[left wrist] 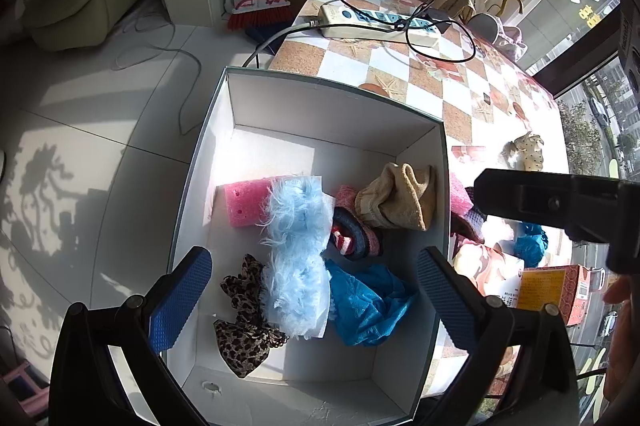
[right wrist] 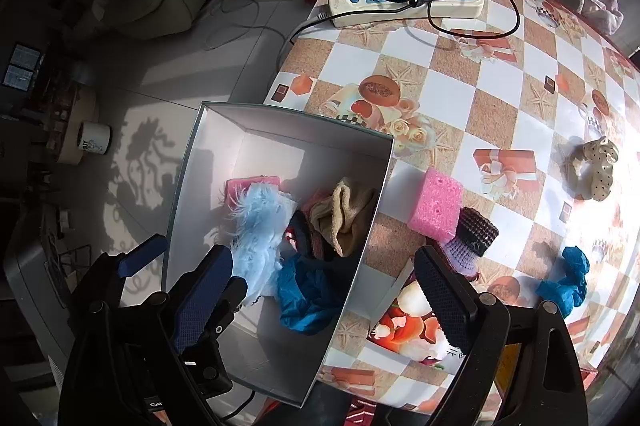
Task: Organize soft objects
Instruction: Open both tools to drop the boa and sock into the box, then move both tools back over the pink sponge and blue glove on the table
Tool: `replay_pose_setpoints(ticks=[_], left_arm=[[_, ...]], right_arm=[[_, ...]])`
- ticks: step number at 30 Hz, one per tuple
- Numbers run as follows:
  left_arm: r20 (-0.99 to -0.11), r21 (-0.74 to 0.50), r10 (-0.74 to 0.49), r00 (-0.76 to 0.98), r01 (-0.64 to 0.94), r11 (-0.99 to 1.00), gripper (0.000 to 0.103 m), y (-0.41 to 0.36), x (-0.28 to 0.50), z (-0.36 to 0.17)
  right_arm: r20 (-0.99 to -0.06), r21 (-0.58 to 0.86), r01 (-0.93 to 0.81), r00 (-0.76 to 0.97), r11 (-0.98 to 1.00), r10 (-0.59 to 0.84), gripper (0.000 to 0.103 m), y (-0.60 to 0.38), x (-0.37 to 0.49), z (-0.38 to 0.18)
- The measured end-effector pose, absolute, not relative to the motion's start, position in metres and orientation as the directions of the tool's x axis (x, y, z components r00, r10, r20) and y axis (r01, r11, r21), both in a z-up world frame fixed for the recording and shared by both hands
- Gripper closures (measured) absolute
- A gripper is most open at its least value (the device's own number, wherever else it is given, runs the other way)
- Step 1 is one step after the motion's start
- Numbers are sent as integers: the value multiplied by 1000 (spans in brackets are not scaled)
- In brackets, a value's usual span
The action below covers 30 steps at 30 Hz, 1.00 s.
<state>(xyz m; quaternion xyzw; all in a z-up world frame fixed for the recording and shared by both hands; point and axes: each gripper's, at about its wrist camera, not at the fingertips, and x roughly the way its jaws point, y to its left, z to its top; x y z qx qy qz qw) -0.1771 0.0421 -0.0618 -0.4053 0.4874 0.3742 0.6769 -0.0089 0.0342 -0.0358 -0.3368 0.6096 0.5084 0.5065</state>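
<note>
A white box (left wrist: 304,93) (right wrist: 276,123) holds a pink sponge (left wrist: 244,203), a fluffy light-blue piece (left wrist: 298,258) (right wrist: 256,234), a leopard scrunchie (left wrist: 244,318), a blue plastic cover (left wrist: 368,306) (right wrist: 308,298), a tan sock (left wrist: 400,201) (right wrist: 344,214) and a striped sock (left wrist: 356,234). My left gripper (left wrist: 312,298) is open and empty above the box. My right gripper (right wrist: 320,298) is open and empty over the box's right wall. On the table lie a second pink sponge (right wrist: 438,203), a purple knit sock (right wrist: 472,238), a blue cover (right wrist: 568,282) and a dotted scrunchie (right wrist: 596,165).
The checkered tablecloth (right wrist: 480,97) carries a power strip (right wrist: 404,3) with black cables at the far end. A printed carton (right wrist: 416,326) and an orange box (left wrist: 560,286) lie near the front edge. A broom (left wrist: 260,11) and bottle stand on the floor to the left.
</note>
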Motion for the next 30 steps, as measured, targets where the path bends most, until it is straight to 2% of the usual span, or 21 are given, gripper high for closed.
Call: replay_pose_setpoints(ticks=[4, 5, 6, 14, 23, 30], left_arm=[[-962, -190, 107, 252, -895, 403, 0, 39, -174, -56], [-961, -192, 105, 254, -893, 406, 0, 38, -173, -55], [-962, -193, 102, 255, -891, 410, 0, 38, -172, -54], [-962, -200, 66, 266, -846, 494, 0, 32, -142, -42], [-960, -224, -36, 278, -684, 695, 0, 9, -43, -31], [-975, -219, -147, 167, -608, 763, 0, 0, 37, -66]], right_arm=[[-954, 299, -913, -286, 277, 88, 10, 31, -4, -39], [-953, 303, -911, -293, 281, 75, 2, 30, -3, -41], [-950, 311, -906, -304, 287, 68, 0, 28, -2, -42], [-942, 334, -869, -323, 365, 94, 0, 3, 33, -36], [-944, 323, -732, -293, 600, 150, 0, -59, 143, -17], [-948, 306, -602, -261, 738, 181, 0, -116, 221, -15]])
